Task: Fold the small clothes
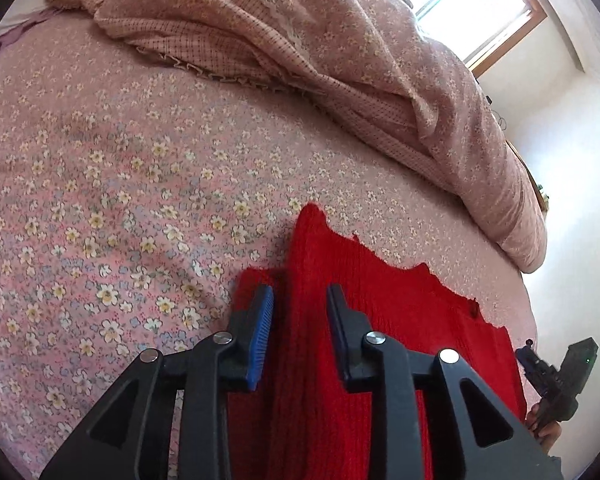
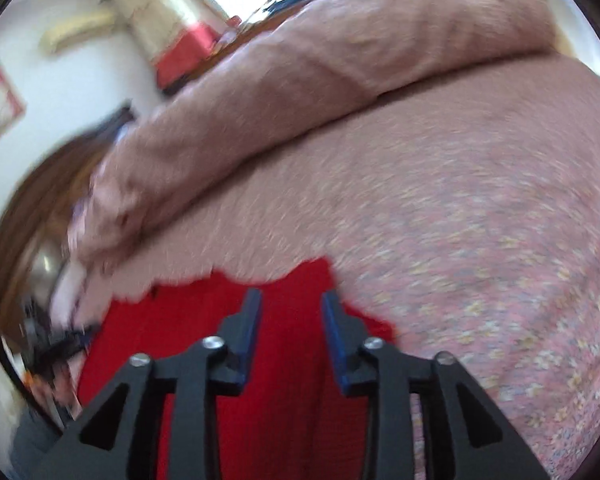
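Presently finds the red knitted garment spread on the flowered bed sheet, close to the bed's near edge, with a rumpled quilt well behind it. Holds the left gripper spread, with a raised ridge of the red knit standing between its fingers. Pinches nothing there, as far as can be judged: shows a dark gap beside the blue pad. Holds the right gripper spread too, low over the same garment, with no cloth clamped. Looks blurred in that view, so cannot tell about touching.

Places the ridge straight ahead of the left gripper, long axis running away from the camera toward the quilt. Puts the left gripper at the garment's left border and the right one toward the opposite side, near bare sheet. Probably calls next for a fresh grip on an edge, and depends on this ridge direction for the fold line.
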Demonstrator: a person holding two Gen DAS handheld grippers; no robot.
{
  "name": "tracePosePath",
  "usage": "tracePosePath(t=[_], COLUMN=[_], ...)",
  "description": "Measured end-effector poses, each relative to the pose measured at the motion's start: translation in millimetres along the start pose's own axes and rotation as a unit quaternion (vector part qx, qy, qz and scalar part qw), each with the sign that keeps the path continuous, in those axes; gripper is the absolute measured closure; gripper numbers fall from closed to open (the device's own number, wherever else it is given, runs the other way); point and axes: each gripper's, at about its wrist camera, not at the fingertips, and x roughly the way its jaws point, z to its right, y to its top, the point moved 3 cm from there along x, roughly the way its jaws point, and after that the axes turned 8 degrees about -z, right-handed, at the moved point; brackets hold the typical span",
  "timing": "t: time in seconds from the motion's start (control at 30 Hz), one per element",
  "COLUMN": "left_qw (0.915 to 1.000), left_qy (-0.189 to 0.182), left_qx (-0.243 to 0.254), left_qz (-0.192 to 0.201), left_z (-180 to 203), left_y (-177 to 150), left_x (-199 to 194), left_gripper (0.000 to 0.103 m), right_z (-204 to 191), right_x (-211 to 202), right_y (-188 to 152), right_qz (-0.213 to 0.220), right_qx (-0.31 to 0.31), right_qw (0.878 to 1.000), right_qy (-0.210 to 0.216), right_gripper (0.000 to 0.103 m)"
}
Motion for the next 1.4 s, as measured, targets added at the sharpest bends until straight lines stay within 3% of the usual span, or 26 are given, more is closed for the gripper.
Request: tracePosePath(t=[0.1,0.13,0.17,0.3,0.4,0.53,0.57,0.6,0.63,0.73,0.87,0.93,1.03,1.1,1.13,1.2,1.27,1.3,1.33,1.4], left_qw=[0.9999,0.9998,0.9997,0.9995,0.9996,0.9992,0.9991,0.9985,0.9962,0.9940,0.9882,0.9880,0.9912,0.9948,0.9967,0.9984,0.9993,0.9995,0.9996,0.9997], left_qy=[0.009,0.012,0.015,0.015,0.007,0.011,0.010,0.019,0.044,0.030,0.016,0.006,0.026,0.046,0.047,0.034,0.016,0.011,0.005,0.004], left_qx=[0.011,0.015,0.018,0.022,0.022,0.034,0.042,0.050,0.062,0.082,0.098,0.091,0.080,0.067,0.056,0.039,0.027,0.024,0.021,0.015], left_qz=[-0.003,-0.004,-0.007,-0.015,-0.017,-0.018,-0.006,0.012,0.041,0.066,0.117,0.125,0.102,0.061,0.035,0.020,0.020,0.019,0.019,0.020], left_z=[6.9,9.2,10.5,16.7,18.4,25.7,25.7,29.4,34.0,48.3,61.2,53.2,45.4,35.5,30.6,25.1,24.4,24.1,23.5,22.8], left_y=[-6.0,-7.0,-7.3,-8.0,-8.1,-6.8,-7.3,-8.1,-9.3,-12.4,-5.0,1.8,4.3,4.9,4.3,3.4,7.3,8.1,8.6,5.7], left_x=[2.9,4.6,6.1,13.2,14.7,22.5,21.7,20.9,18.5,13.3,-2.8,-9.6,3.2,19.9,29.6,33.7,25.9,21.5,16.1,0.8], left_gripper=[0.082,0.082,0.082,0.079,0.071,0.067,0.071,0.083,0.101,0.102,0.103,0.103,0.103,0.102,0.102,0.101,0.096,0.093,0.088,0.083], right_z=[-9.4,-8.9,-8.7,1.0,9.5,12.2,8.1,2.7,-0.3,-9.7,-21.4,-22.3,-15.8,-6.1,0.7,11.1,15.9,17.9,21.0,25.2], right_x=[21.4,23.2,22.4,9.4,7.1,18.3,19.3,20.4,19.3,14.8,-2.4,-13.1,-10.7,7.5,15.5,26.2,18.1,13.5,5.4,-10.9], right_y=[-10.9,-13.3,-14.4,-12.3,-8.6,-12.6,-13.4,-11.7,-11.7,-8.8,-3.1,1.2,5.7,4.4,2.3,-1.0,1.7,2.5,3.2,0.8], right_qz=[-0.032,-0.032,-0.023,-0.010,-0.012,-0.021,-0.016,-0.009,-0.002,0.026,0.078,0.103,0.108,0.063,0.043,0.019,0.029,0.033,0.039,0.052], right_qx=[-0.034,-0.041,-0.050,-0.036,-0.024,-0.022,-0.032,-0.041,-0.050,-0.075,-0.100,-0.094,-0.080,-0.070,-0.061,-0.039,-0.022,-0.015,-0.002,0.017], right_qw=[0.998,0.997,0.995,0.998,0.998,0.998,0.997,0.997,0.997,0.993,0.988,0.986,0.986,0.990,0.990,0.993,0.995,0.995,0.994,0.995], right_qy=[-0.045,-0.062,-0.085,-0.058,-0.060,-0.063,-0.063,-0.062,-0.061,-0.086,-0.094,-0.091,-0.098,-0.109,-0.119,-0.111,-0.096,-0.096,-0.098,-0.088], right_gripper=[0.062,0.081,0.091,0.089,0.061,0.060,0.060,0.068,0.084,0.091,0.092,0.092,0.092,0.092,0.091,0.089,0.073,0.056,0.049,0.048])
